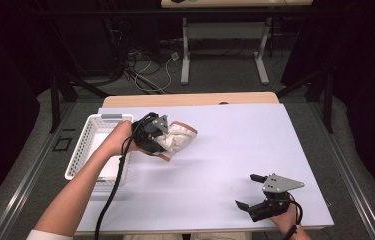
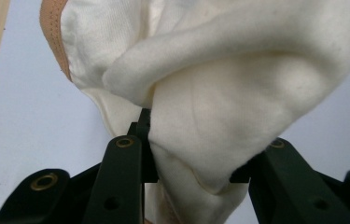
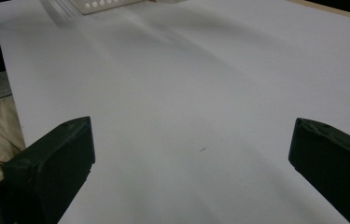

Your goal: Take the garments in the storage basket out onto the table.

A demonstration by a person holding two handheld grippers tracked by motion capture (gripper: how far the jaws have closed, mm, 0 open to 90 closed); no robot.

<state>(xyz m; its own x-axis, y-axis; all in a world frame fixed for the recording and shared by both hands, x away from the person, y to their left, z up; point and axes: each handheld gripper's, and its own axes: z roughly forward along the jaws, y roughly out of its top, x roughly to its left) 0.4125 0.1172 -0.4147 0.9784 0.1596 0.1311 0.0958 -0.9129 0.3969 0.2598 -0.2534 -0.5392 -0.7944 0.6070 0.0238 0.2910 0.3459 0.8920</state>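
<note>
No writing is showing on anything here. The left gripper (image 1: 161, 137) is being held up over the left part of the white sheet (image 1: 235, 150), just right of the basket (image 1: 82, 145), with the left hand (image 1: 120, 137) wrapping its handle and the forearm reaching in from the bottom left. Its jaws are pinching a bunched cream cloth (image 1: 177, 140) with a tan edge; in the left gripper view the cloth (image 2: 219, 93) is bulging out between and above the two jaws of the gripper (image 2: 191, 158), hiding most of the sheet behind it. The right gripper (image 1: 250, 192) is resting low near the front right of the sheet, jaws spread wide and holding nothing, pointing left, with the right hand (image 1: 287, 220) gripping it from the bottom edge. In the right gripper view the gripper (image 3: 191, 154) is facing bare sheet, with the basket's (image 3: 102, 4) perforated wall blurring at the top. A second table (image 1: 225, 4) and loose cables (image 1: 145, 67) are lying on the floor beyond.
</note>
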